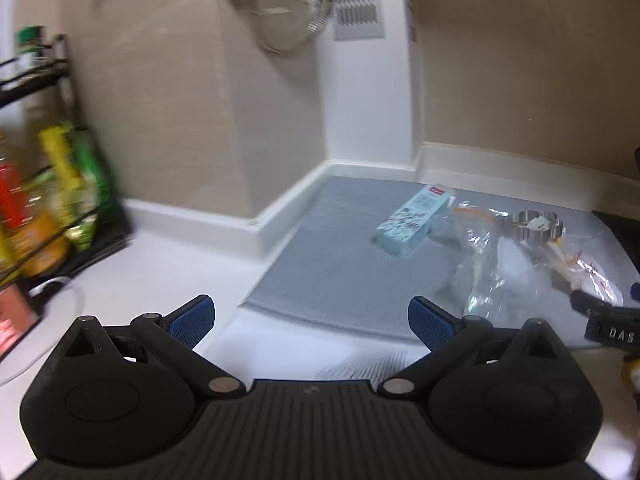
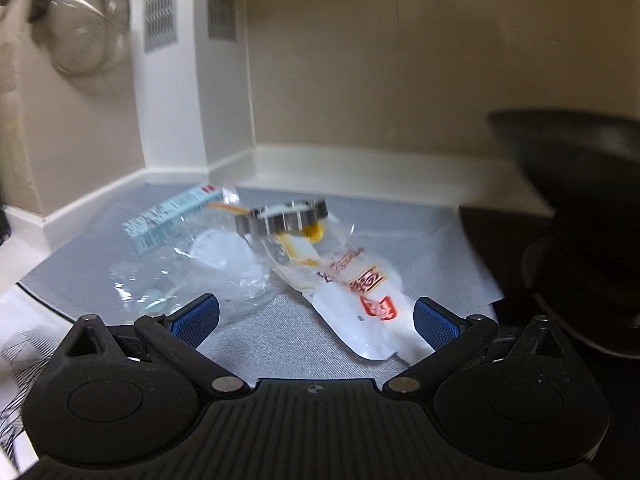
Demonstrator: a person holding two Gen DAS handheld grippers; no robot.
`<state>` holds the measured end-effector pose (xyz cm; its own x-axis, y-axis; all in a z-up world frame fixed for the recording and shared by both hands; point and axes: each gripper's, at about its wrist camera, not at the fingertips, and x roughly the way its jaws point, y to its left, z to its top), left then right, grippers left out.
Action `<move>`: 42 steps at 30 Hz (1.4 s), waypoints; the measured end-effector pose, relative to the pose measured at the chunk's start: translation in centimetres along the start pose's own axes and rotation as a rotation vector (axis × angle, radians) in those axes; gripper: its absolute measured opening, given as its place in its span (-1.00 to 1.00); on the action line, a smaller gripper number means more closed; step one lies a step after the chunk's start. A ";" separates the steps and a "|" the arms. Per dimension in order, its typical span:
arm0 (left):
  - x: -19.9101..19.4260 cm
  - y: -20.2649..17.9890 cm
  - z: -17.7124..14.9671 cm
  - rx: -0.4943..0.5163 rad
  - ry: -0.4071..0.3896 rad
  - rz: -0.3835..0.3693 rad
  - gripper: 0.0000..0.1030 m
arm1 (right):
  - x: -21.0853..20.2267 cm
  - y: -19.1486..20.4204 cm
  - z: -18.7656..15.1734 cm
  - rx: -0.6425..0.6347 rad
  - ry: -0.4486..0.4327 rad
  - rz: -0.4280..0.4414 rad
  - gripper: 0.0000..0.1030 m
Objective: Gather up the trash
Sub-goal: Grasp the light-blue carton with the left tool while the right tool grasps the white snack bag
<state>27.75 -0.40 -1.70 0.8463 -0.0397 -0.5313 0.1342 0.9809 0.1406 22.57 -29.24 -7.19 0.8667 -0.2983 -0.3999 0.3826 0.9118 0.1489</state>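
Both claws spread, empty: right claw (image 2: 316, 320) low over white printed plastic wrapper (image 2: 368, 304) at frame centre, lined up to pinch; left claw (image 1: 311, 320) hovers off grey mat (image 1: 340, 272).

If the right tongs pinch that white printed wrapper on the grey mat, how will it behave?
The white printed wrapper looks like thin, creased film, so it would probably flop and crumple rather than hold its shape. It looks flat and empty, so likely very light. Its glossy surface may slip between the pads, and its far end reaches under the metal ring, which could shift.
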 end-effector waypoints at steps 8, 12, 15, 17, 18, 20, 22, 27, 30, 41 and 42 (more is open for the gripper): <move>9.9 -3.3 4.0 0.016 0.096 -0.064 1.00 | 3.7 -1.5 0.9 0.099 0.037 -0.058 1.00; 13.6 -4.8 5.7 0.041 0.114 -0.111 1.00 | 3.7 -0.8 0.9 0.067 0.014 -0.064 1.00; 15.9 -5.8 6.6 0.060 0.124 -0.128 0.99 | 4.3 -0.7 1.0 0.062 0.052 -0.062 1.00; 17.3 -6.3 6.9 0.061 0.138 -0.133 1.00 | 5.0 -1.2 1.0 0.093 0.092 -0.068 1.00; 18.1 -6.5 7.1 0.060 0.152 -0.133 1.00 | 5.1 -1.3 1.0 0.099 0.096 -0.075 1.00; 19.3 -6.7 7.2 0.052 0.172 -0.136 0.99 | 5.2 -1.1 1.0 0.093 0.104 -0.080 1.00; 20.3 -7.0 7.3 0.049 0.186 -0.137 1.00 | 5.5 -0.8 1.0 0.075 0.118 -0.095 1.00; 22.1 -7.9 7.4 0.074 0.221 -0.116 0.99 | 5.5 -0.5 1.0 0.061 0.119 -0.106 1.00; 22.6 -8.4 7.3 0.091 0.223 -0.103 1.00 | 5.4 -1.1 1.2 0.091 0.102 -0.113 1.00; 20.4 -7.9 7.6 0.073 0.195 -0.077 -0.11 | 3.8 -2.3 1.0 0.159 0.001 -0.023 -0.29; 19.8 -7.5 7.7 0.057 0.187 -0.077 -0.16 | 3.5 -2.3 0.9 0.160 -0.016 -0.016 -0.35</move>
<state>47.48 -10.02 -6.83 0.7227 -0.0729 -0.6873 0.2284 0.9638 0.1379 25.03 -32.67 -8.11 0.8647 -0.3178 -0.3889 0.4411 0.8508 0.2855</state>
